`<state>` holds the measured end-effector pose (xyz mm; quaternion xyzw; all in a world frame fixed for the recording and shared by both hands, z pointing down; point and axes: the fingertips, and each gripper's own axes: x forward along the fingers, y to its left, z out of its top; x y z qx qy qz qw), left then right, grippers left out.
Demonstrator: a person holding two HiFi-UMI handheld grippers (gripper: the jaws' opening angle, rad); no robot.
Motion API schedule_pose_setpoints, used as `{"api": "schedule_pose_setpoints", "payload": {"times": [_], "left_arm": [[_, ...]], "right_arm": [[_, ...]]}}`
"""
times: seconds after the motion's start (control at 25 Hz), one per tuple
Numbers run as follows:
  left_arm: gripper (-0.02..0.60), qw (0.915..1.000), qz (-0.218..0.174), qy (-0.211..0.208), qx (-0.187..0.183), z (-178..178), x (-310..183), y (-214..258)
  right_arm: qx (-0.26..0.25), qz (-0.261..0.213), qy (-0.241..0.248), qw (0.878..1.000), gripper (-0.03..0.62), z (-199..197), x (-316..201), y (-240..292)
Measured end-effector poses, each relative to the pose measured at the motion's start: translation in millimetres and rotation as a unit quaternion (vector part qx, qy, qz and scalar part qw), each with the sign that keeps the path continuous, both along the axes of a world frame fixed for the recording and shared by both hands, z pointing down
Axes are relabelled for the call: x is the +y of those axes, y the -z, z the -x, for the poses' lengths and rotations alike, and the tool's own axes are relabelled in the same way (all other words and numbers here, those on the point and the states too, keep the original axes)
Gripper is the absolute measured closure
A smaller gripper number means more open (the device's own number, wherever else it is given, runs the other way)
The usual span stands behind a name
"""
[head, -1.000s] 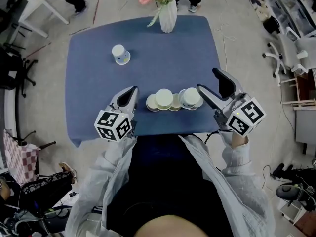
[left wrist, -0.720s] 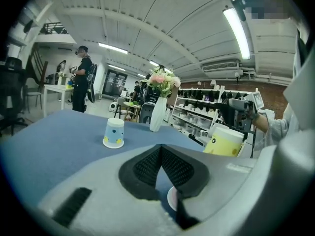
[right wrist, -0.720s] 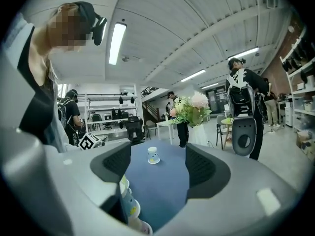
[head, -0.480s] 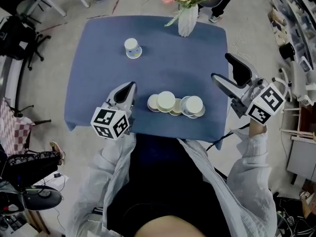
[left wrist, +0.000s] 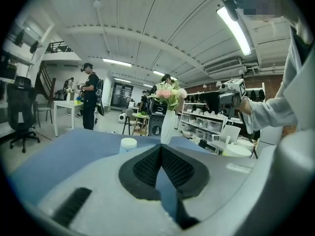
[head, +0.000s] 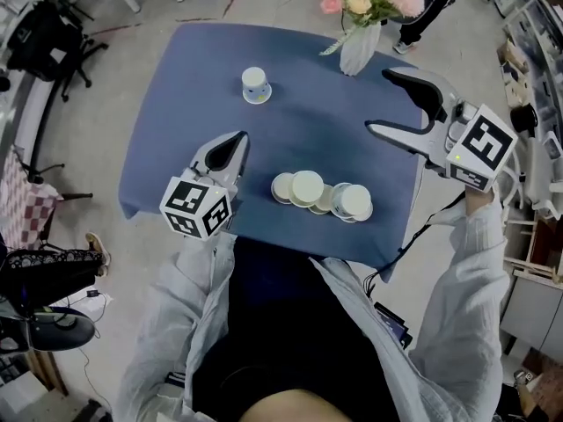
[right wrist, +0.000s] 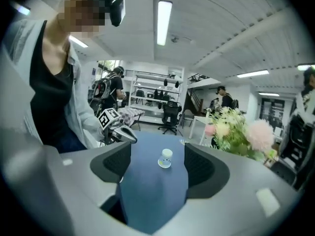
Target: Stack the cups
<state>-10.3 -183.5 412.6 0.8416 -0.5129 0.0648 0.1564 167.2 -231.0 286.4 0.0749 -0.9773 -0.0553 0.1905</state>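
The head view alone shows the cluster of cups [head: 321,196] near the front edge of the blue bench [head: 176,130], with a lone cup [head: 255,84] upside down well behind it. In its own view the left gripper [head: 237,139] has jaws pressed together on nothing. The right gripper [head: 380,102] has jaws spread, its view framing the lone cup far off, untouched

Shows matt blue cloth over the table [head: 176,104], smooth paper on the cups [head: 308,186], a smooth white vase [head: 359,51], matt grey plastic on left gripper [head: 238,137] and right gripper [head: 378,101], ribbed black pads [right wrist: 199,168].
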Motion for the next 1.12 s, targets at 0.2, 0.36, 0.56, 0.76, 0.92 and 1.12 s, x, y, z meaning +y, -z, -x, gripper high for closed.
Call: {"api": "schedule_pose_setpoints", "payload": {"times": [0.2,0.36,0.56,0.76,0.92,1.12], "left_arm": [[0.591,1.0,0.0,0.0,0.0,9,-17,-5],[0.591,0.9999,0.012,0.007,0.0,27,-32,-16],[0.591,0.9995,0.022,0.019,0.007,52,-54,-31],[0.591,0.9989,0.041,0.021,0.012,68,-72,-53],[0.591,0.9985,0.046,0.021,0.02,72,-88,-64],[0.591,0.9981,0.049,0.027,0.027,71,-97,-74]], "right_arm": [[0.062,-0.029,0.108,0.992,0.247,50,-6,-17],[0.089,0.002,0.154,0.984,0.247,87,-10,-61],[0.101,0.028,0.151,0.983,0.258,123,-28,-123],[0.052,0.065,0.086,0.993,0.26,161,-58,-162],[0.016,0.071,0.045,0.996,0.26,184,-76,-177],[-0.021,0.073,-0.001,0.997,0.26,194,-95,-189]]}}
